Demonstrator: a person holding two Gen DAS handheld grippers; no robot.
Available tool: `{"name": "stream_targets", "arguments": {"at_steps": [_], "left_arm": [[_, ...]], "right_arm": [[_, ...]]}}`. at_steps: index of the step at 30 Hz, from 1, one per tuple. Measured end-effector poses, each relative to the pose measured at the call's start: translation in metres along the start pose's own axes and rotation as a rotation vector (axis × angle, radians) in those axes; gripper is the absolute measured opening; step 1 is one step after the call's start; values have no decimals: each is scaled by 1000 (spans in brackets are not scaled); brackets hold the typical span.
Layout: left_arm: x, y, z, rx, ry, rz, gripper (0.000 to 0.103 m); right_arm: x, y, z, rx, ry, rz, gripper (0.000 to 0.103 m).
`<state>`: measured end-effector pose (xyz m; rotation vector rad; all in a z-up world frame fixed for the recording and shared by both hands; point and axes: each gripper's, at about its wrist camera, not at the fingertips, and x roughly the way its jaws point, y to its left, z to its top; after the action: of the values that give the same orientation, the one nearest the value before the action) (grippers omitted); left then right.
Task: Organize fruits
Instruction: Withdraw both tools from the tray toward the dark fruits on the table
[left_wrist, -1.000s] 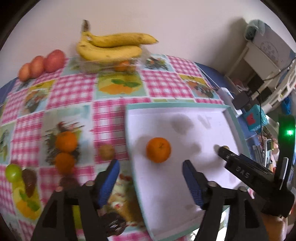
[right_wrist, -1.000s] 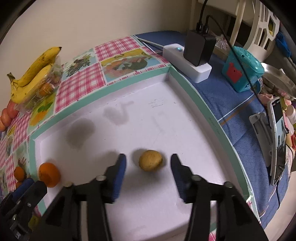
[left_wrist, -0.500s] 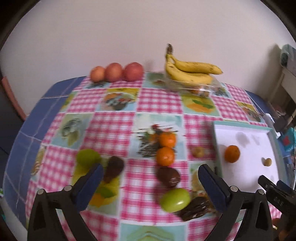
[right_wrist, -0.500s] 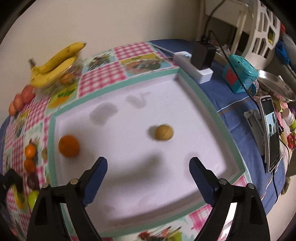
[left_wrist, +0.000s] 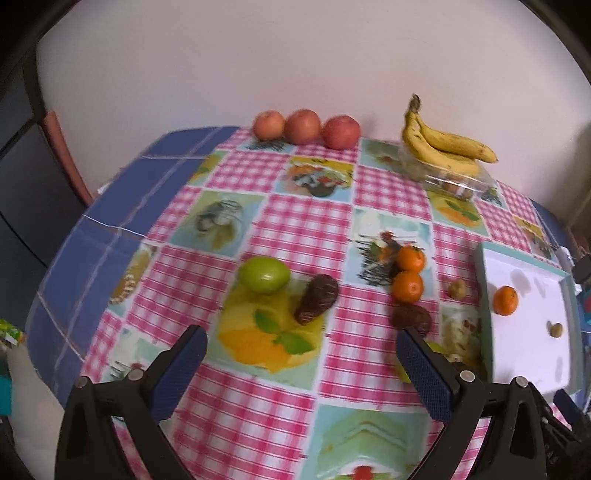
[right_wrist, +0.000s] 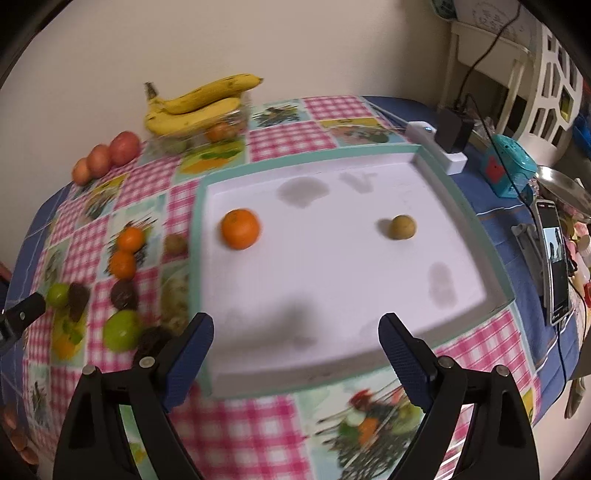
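A white tray with a teal rim (right_wrist: 197, 258) holds an orange (right_wrist: 240, 229) and a small tan fruit (right_wrist: 402, 227), well apart. My right gripper (right_wrist: 295, 326) hangs open above the tray's near edge, nothing between its fingers. My left gripper (left_wrist: 301, 341) is wide open over the checked tablecloth, left of the tray (left_wrist: 484, 295). Ahead of it lie a green fruit (left_wrist: 263, 275), a dark brown fruit (left_wrist: 317, 299), two oranges (left_wrist: 408, 273), another dark fruit (left_wrist: 411, 319) and a small tan fruit (left_wrist: 457, 288).
Three apples (left_wrist: 304, 126) and bananas (left_wrist: 443, 147) on a clear box line the wall. Right of the tray stand a power strip with an adapter (right_wrist: 448, 144), a teal device (right_wrist: 511, 170) and a phone on a stand (right_wrist: 556, 258).
Both grippers opened wide and drew back from the tray, leaving the orange and the small tan fruit lying in it. The left one swung left over the tablecloth.
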<state>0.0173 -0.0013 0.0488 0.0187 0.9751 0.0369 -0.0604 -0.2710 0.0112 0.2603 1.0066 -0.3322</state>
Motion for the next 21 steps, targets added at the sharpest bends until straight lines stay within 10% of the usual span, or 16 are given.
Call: {"name": "stream_targets", "arguments": {"at_steps": [21], "left_arm": [[26, 67, -1, -122, -16, -111, 103]], "right_arm": [[7, 82, -24, -144, 107, 132, 91]]}}
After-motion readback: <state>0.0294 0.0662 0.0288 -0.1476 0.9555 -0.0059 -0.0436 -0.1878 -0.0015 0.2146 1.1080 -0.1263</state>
